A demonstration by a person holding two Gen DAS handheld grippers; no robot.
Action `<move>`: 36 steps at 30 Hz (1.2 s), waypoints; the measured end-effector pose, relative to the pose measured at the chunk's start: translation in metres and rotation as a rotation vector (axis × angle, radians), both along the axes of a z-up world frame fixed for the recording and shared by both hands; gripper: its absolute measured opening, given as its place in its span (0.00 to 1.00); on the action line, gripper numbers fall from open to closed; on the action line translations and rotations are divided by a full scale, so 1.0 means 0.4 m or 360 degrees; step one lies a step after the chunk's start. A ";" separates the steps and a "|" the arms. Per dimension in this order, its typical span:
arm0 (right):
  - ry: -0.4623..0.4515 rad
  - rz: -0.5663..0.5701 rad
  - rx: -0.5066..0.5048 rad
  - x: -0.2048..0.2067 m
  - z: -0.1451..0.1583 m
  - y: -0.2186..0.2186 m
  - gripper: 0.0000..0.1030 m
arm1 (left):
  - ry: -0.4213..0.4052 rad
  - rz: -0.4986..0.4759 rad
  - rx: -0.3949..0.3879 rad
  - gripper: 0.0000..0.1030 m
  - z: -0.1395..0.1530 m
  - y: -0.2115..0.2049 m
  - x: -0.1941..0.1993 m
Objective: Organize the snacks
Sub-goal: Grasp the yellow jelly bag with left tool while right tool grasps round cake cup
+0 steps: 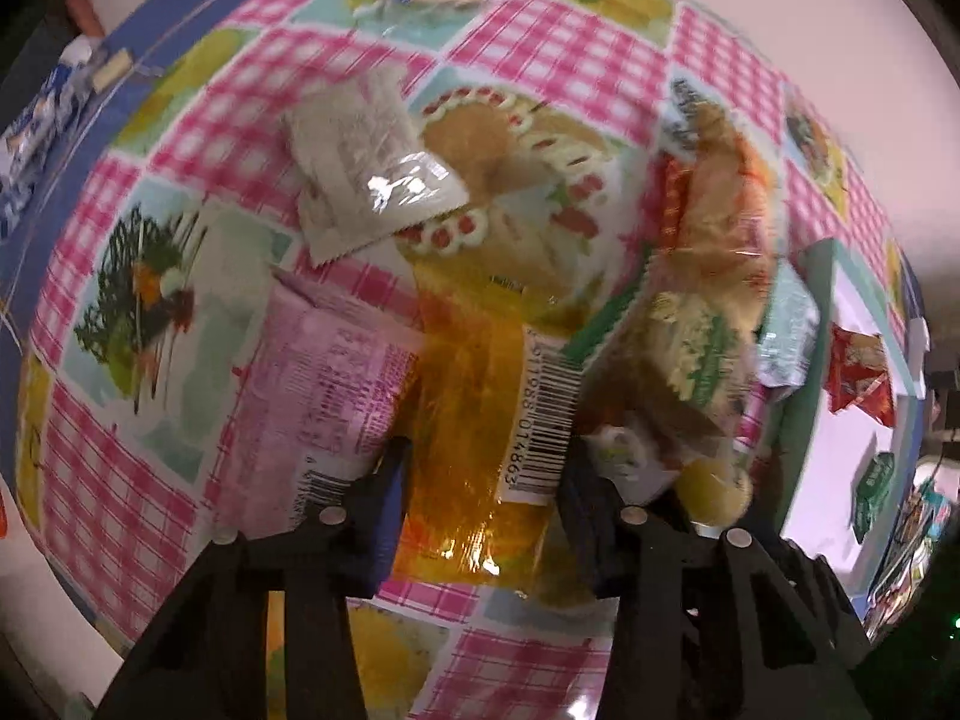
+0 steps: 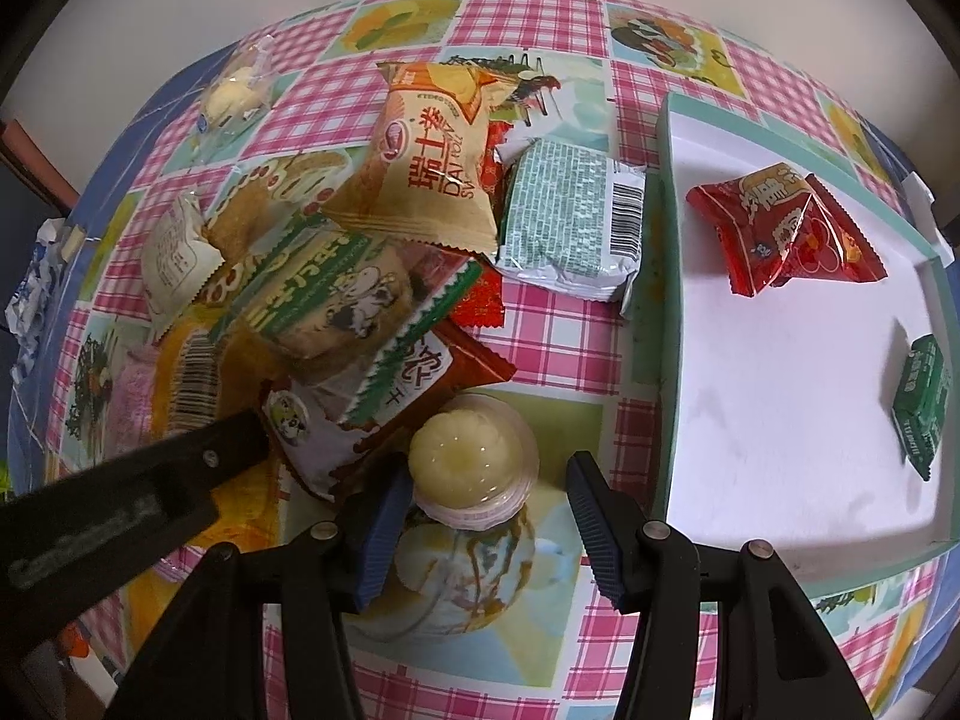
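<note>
The left gripper (image 1: pixel 486 480), pointing down at the desk (image 1: pixel 180 516), is clamping its fingers (image 1: pixel 393 498) across the orange snack packet (image 1: pixel 474 420), whose long axis is running straight ahead between them.

A snack packet (image 1: pixel 480 420) is lying between the fingers of the left gripper (image 1: pixel 483 468), with another packet (image 1: pixel 324 372) lying just left of it and a heap of wrappers (image 1: pixel 708 276) sitting to the right. A jelly cup (image 2: pixel 474 456) is standing between the fingers of the right gripper (image 2: pixel 489 516), nearer the left one. The pile of snacks (image 2: pixel 384 240) is lying ahead and to the left, while a tray (image 2: pixel 672 324) is sitting to the right, two packets (image 2: pixel 786 228) resting in it.
</note>
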State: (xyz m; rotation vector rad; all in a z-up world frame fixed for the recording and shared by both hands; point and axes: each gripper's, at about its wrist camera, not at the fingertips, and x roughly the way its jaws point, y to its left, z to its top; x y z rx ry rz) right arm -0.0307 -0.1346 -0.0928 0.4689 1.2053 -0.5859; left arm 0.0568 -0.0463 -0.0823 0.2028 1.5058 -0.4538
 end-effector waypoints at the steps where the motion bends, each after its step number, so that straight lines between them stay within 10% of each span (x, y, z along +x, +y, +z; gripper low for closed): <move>1: 0.0003 0.0004 -0.0006 0.000 0.000 0.000 0.56 | 0.0005 0.0009 0.0015 0.46 -0.010 0.000 0.003; 16: -0.0017 0.0033 -0.0066 0.010 0.005 0.003 0.43 | -0.0069 -0.0030 0.0076 0.45 -0.018 -0.040 -0.005; 36: -0.0230 -0.0121 0.0035 -0.074 0.099 -0.064 0.39 | -0.0118 0.0007 -0.0155 0.39 0.088 -0.001 0.007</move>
